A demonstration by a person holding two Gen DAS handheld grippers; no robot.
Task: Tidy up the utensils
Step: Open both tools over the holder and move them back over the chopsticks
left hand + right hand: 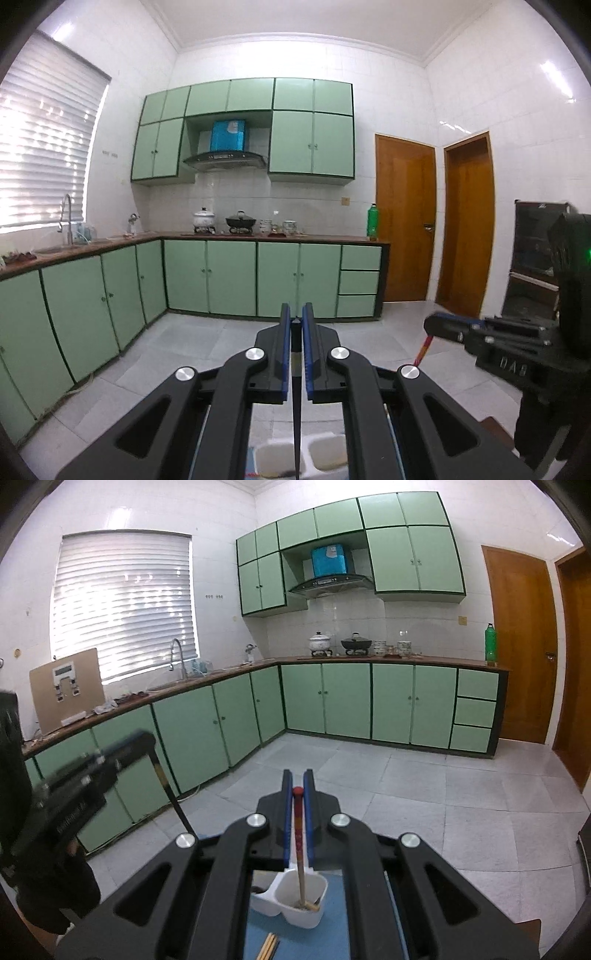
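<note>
A kitchen with green base cabinets (325, 701) and a grey tiled floor (424, 794) is shown from both wrist views. A blue mat (332, 934) is seen below the grippers, with a white two-compartment holder (291, 901) standing on it and loose wooden chopsticks (269, 946) lying just beside the holder. The left gripper (296, 321) is closed on a dark chopstick (296, 406). The right gripper (297, 786) is clamped on a red-topped chopstick (298, 834), whose lower end reaches into the holder's right compartment.
</note>
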